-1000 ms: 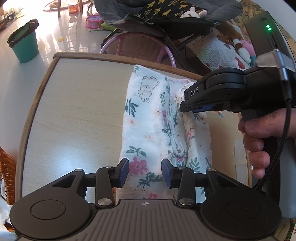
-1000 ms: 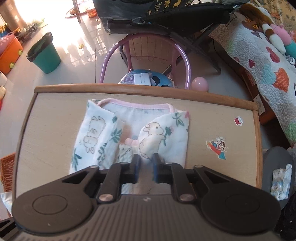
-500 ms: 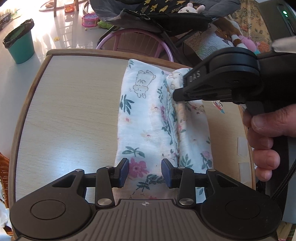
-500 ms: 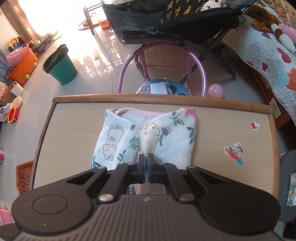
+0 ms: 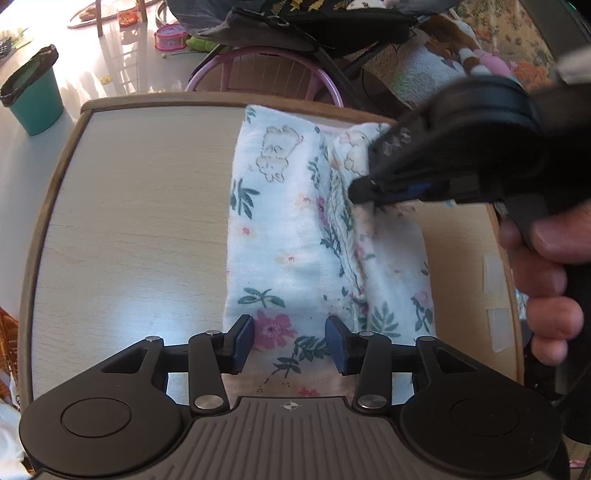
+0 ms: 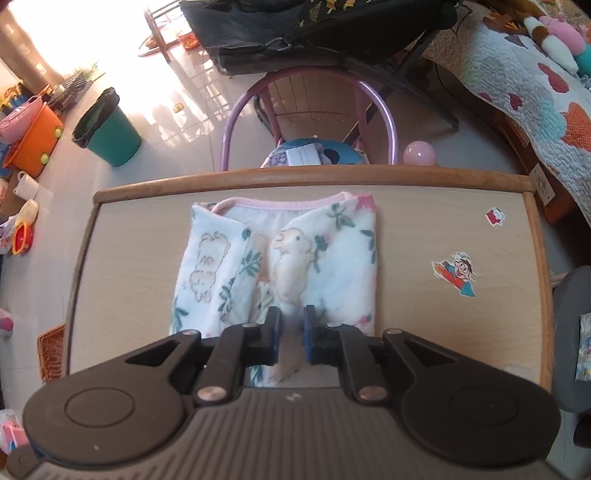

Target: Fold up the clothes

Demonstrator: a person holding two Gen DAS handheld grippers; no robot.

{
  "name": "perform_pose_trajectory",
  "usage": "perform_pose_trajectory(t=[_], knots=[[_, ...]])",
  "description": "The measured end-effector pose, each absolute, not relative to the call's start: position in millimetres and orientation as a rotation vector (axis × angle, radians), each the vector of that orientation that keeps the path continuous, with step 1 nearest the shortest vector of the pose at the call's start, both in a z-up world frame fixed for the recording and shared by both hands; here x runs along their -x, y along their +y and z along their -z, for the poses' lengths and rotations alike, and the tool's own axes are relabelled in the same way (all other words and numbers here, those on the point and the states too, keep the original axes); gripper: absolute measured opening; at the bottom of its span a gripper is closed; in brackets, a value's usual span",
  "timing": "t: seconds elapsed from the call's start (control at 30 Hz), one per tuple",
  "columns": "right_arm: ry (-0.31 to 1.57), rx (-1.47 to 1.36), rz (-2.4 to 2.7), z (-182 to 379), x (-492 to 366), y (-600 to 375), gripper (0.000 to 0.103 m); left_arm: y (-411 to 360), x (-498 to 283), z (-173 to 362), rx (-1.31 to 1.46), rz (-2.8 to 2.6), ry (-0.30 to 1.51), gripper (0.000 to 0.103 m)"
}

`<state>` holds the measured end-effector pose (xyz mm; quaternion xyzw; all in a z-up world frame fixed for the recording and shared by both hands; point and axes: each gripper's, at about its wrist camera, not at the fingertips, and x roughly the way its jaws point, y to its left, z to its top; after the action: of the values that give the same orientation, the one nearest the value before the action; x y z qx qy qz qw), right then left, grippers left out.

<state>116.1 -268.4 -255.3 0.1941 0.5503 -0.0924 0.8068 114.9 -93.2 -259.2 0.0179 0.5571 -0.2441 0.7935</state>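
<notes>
A floral baby garment [image 6: 280, 266] lies folded lengthwise on the wooden table [image 6: 443, 221]. The right gripper [image 6: 291, 332] has just been opening; cloth sits between its slightly parted pads, unpinched. The left gripper [image 5: 290, 341] stands apart over the hem (near edge hidden beneath it).

light: blown-out floor glare [image 6: 85, 33] far-left | edges: fisheye-bent | right hand-held gripper [image 5: 364, 192]: blurred

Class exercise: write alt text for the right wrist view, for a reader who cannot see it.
A white floral baby garment with pink neckline trim lies folded lengthwise on a wooden table. The right gripper hangs over its near end, fingers slightly apart after just opening. A pink chair stands behind the table.
</notes>
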Motion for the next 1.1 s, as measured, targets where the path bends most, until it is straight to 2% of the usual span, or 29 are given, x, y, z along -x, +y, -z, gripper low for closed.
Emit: perform_pose_trajectory(t=[0.27,0.53,0.83,1.1], knots=[[1.203,-0.407,0.161,239,-75,-275,0.014,-79,-139,233,0.065,0.418,1.148,0.045],[1.249,-0.384,0.148,275,-66,-259,0.014,-104,-156,259,0.150,0.403,1.223,0.045],[1.242,-0.366,0.124,276,-68,-252,0.013,-122,-151,277,0.081,0.454,1.225,0.046],[1.249,-0.399,0.074,261,-60,-256,0.014,-97,-143,266,0.144,0.490,1.271,0.046]])
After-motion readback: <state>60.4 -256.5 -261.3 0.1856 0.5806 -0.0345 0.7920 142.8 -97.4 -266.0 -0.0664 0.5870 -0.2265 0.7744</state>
